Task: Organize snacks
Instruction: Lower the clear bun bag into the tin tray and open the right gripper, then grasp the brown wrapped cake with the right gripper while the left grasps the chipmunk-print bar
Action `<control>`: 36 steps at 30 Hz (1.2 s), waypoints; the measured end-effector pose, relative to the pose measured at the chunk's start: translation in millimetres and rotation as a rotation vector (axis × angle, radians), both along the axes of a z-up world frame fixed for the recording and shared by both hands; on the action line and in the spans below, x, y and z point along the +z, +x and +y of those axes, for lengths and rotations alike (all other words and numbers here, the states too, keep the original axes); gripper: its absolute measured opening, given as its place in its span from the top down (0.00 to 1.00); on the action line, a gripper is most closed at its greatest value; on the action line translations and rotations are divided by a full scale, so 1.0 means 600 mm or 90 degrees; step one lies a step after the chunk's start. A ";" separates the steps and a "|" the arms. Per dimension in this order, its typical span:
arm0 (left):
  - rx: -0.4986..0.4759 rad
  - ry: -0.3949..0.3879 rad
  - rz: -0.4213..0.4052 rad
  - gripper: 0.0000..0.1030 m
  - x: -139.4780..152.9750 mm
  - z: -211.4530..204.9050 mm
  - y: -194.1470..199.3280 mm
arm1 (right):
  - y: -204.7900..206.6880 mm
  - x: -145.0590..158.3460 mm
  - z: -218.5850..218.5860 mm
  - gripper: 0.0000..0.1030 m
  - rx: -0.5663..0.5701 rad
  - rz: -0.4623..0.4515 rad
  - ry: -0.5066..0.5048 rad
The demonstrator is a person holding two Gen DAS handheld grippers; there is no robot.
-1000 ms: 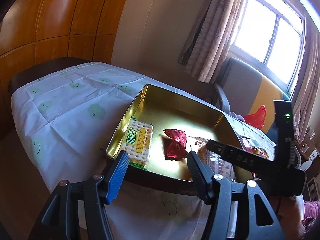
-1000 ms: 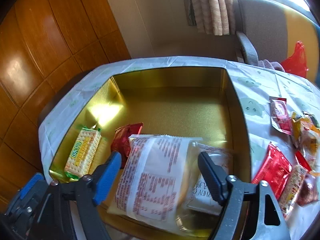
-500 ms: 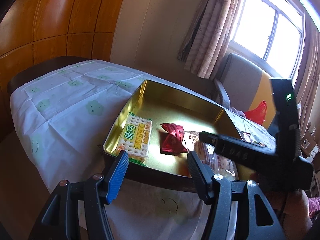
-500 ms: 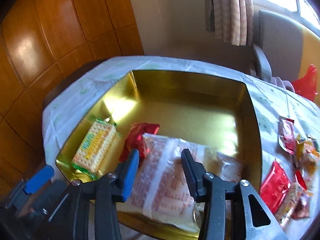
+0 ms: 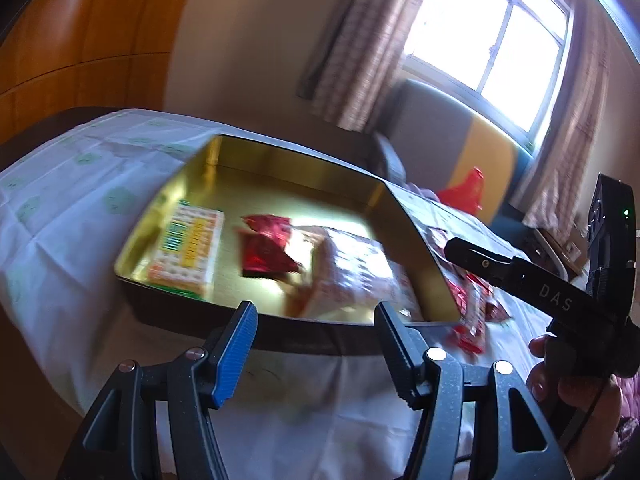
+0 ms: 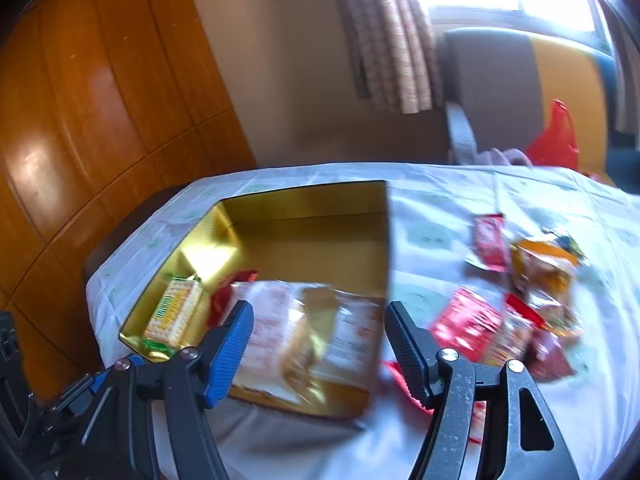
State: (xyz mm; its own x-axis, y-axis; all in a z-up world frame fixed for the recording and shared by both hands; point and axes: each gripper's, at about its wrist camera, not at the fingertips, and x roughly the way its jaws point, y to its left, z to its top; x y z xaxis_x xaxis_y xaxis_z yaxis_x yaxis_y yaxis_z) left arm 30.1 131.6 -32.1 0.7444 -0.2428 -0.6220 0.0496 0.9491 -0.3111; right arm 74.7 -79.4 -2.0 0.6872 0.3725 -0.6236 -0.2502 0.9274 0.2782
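Now that my right gripper [image 6: 320, 336] has just spread off the bag [image 6: 304, 328], lying ahead in the tin [image 6: 312, 200], I'd fetch the next snack; the left gripper [image 5: 316, 340] hangs spread and empty.

Your tin [image 6: 312, 200] is metal, its inner walls a mirror-bright gold that throws glare. The tablecloth [image 6: 440, 208] under it looks like thin creased cloth or plastic sheet; the blur leaves that unsettled. The big bag [image 6: 304, 328] is clear glossy film, the red packets [image 6: 468, 320] shiny foil. The wall panels [image 6: 80, 120] are lacquered wood. Your right gripper [image 6: 318, 336] has matt black plastic arms and ribbed pads.
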 end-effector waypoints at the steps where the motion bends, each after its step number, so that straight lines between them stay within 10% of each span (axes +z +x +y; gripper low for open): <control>1: -0.010 0.003 0.000 0.40 -0.001 -0.007 -0.001 | -0.007 -0.002 -0.014 0.33 -0.011 0.000 -0.002; 16: -0.099 0.049 0.004 0.40 -0.012 -0.080 -0.018 | -0.056 -0.081 -0.270 0.33 -0.217 0.078 0.002; 36: -0.127 0.076 0.001 0.40 -0.008 -0.105 -0.027 | 0.040 -0.125 -0.232 0.61 -0.129 0.096 -0.070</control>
State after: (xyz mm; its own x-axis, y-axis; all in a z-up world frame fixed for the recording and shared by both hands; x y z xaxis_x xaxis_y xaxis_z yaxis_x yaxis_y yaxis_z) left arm 13.7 68.6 -37.0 0.6881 -0.3090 -0.6565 0.2388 0.9508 -0.1971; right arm 98.8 -218.6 -77.1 0.6372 0.1607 -0.7538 -0.0191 0.9810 0.1930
